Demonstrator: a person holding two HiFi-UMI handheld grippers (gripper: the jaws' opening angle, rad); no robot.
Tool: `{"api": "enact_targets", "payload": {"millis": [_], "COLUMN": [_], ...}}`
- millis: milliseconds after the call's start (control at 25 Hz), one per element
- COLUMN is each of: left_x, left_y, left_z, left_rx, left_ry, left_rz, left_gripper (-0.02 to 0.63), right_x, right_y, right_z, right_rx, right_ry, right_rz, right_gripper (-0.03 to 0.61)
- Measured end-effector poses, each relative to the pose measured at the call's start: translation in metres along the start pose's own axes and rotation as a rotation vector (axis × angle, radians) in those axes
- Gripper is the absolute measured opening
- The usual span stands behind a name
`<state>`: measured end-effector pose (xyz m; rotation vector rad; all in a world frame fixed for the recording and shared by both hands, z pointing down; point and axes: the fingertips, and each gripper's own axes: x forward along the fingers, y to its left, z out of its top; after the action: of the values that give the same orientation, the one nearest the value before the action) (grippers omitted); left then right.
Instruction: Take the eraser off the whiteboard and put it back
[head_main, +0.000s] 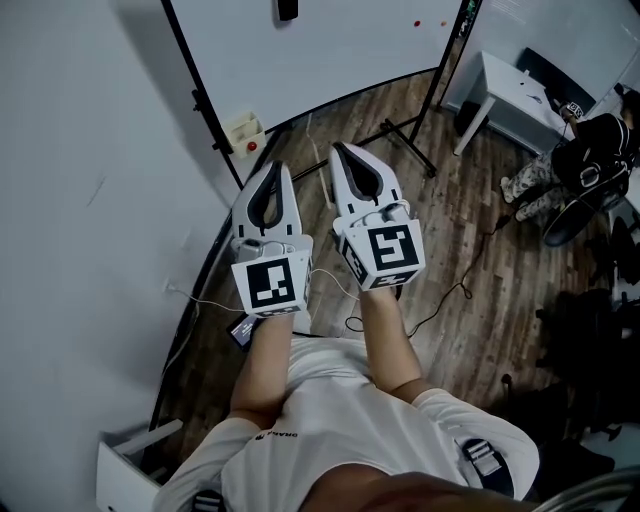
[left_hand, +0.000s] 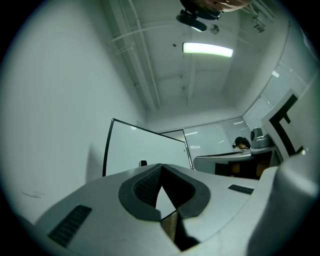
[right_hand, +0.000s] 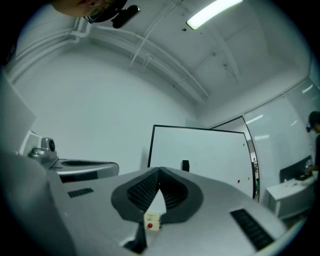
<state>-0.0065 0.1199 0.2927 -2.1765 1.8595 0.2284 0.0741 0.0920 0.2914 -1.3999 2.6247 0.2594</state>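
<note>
Far left is a plain white wall that meets a wood floor. The left gripper is held out ahead of the person. Its jaws are closed tip to tip with nothing in them, and its own view shows the dark ribbed pads meeting at a point, with only board and floor visible through the gap below. A small beige box with a red button sits near the lower left corner of the whiteboard, beside the black stand. The eraser is a small dark block stuck on the whiteboard face, at the top edge of the head view, well apart from both grippers. In both gripper views it appears on the lower part of the board, just above the jaw tips. The right gripper is just beside the left and reaches slightly further toward the board. Its jaws are also pressed together and hold nothing, and the beige box shows through the opening behind the pads. Two small coloured dots are on the right part of the board. A black cable trails across the floor. Further right there is a white desk and a seated person — details too small to tell.
</note>
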Motion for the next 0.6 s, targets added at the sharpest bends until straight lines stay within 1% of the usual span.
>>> {"api": "enact_targets", "payload": {"millis": [160,320,440,600], "left_x": [0.037,0.083,0.119,0.159], "left_y": [0.017,0.038,0.056,0.074], "left_z": [-0.014,-0.031,-0.038,-0.054], "left_rx": [-0.006,-0.01,-0.011,-0.007], "left_ry": [0.001,0.009,-0.002,0.015], "left_rz": [-0.008,-0.026,-0.032,-0.057], "left_gripper": [0.003,0.003,0.003,0.003], "right_x": [0.038,0.087,0.124,0.165], "right_y": [-0.007,-0.022,-0.03,-0.043], "right_z": [-0.011,-0.017,-0.021,-0.037], "right_rx": [-0.001,-0.002,0.003,0.026], "right_ry": [0.031,0.017,0.004,0.013], "right_rz": [0.012,0.0,-0.007,-0.03], "right_gripper": [0.014,0.014,0.014,0.014]}}
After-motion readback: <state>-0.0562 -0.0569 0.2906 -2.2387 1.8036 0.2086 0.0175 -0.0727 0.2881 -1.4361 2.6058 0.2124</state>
